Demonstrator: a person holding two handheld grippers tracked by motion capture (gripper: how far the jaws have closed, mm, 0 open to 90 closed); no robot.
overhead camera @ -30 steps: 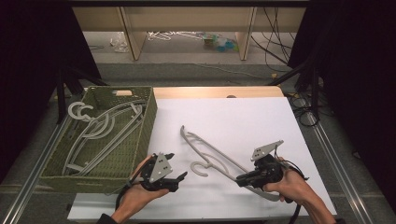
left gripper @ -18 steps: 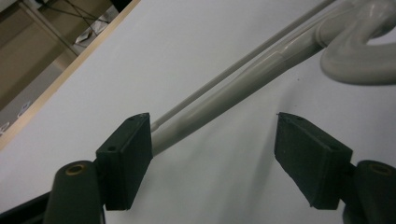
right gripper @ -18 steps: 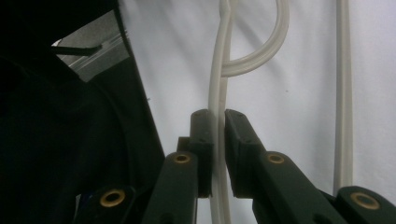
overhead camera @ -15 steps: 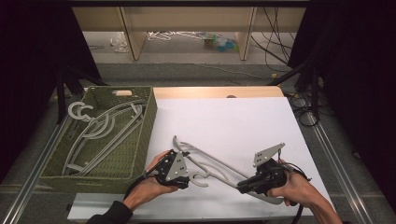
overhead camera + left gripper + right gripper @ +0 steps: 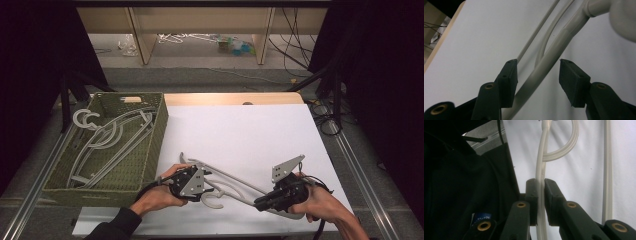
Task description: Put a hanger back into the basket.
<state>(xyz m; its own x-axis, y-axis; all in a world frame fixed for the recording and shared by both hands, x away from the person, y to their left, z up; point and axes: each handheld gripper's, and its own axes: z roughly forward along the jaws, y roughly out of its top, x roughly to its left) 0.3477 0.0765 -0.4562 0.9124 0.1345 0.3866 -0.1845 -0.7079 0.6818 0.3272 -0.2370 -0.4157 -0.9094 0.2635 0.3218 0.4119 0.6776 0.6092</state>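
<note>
Hanger [image 5: 235,182] lies on the white worktop [image 5: 250,130], right of the basket [image 5: 150,150]. Right gripper [image 5: 265,201] clamps one hanger arm, fingers [image 5: 532,192] tight on it. Left gripper [image 5: 207,189] has just been closing; its fingers [image 5: 510,75] straddle the hanger shoulder, one side touching, far pad clear. Risk: off-centre closure could twist the hanger or let it slip out when lifted.

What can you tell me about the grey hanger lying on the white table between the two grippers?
The hanger is pale grey, plastic by its look, with a curved hook, thick arms and a thin crossbar. It lies across the white table, right of the green basket. The right gripper is shut on one arm. The left gripper straddles the other; its jaws have just been closing, not yet pressing.
</note>
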